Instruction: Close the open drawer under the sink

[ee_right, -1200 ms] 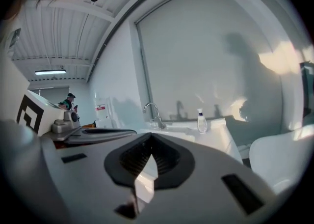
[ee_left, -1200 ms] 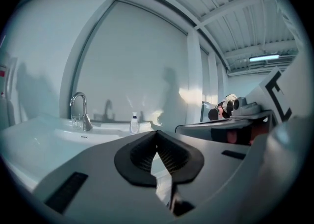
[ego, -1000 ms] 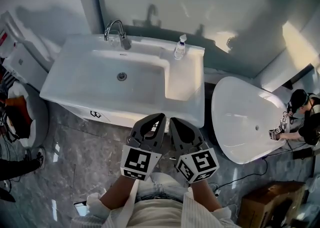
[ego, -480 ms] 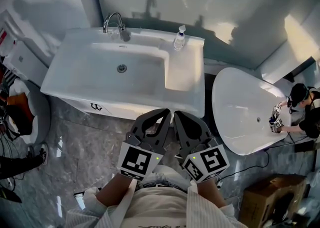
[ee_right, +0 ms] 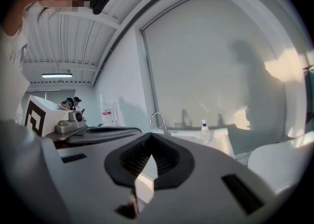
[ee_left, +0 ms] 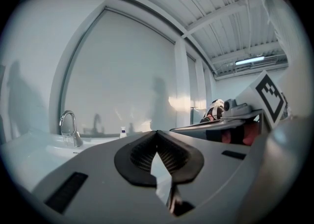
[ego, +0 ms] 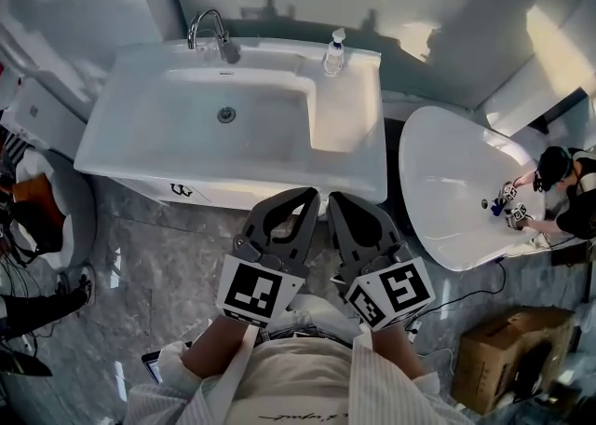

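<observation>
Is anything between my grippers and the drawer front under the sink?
Nothing visible. The left gripper and right gripper, both shut and empty, hang just before the sink; only floor shows before the drawer front.

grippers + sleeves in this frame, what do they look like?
The left gripper and right gripper have matte grey curved jaws with dark ribbed pads. Each carries a white cube with black square markers. The sleeves are off-white, with turned-back cuffs.
</observation>
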### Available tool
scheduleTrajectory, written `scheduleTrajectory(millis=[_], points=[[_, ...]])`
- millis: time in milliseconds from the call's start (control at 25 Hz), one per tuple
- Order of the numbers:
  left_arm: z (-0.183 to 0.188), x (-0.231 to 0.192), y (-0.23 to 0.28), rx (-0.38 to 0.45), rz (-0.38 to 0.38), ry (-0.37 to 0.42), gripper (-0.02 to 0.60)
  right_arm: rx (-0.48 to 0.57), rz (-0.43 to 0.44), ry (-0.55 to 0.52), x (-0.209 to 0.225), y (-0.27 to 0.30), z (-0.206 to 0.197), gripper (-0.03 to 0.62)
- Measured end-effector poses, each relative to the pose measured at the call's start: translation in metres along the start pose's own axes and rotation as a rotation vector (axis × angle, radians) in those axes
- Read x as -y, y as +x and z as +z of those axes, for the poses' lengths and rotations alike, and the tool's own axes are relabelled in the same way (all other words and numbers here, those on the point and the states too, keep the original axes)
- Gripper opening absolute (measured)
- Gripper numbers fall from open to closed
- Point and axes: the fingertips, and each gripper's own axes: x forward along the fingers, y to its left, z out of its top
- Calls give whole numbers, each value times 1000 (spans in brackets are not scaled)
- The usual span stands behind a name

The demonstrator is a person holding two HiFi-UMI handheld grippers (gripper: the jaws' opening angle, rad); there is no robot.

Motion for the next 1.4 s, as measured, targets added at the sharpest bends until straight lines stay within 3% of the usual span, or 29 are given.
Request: scheduleTrajectory(millis=[1400], points=[[-6, -6, -6, -13, 9, -28, 15, -48, 25, 2, -7, 7, -13, 9]])
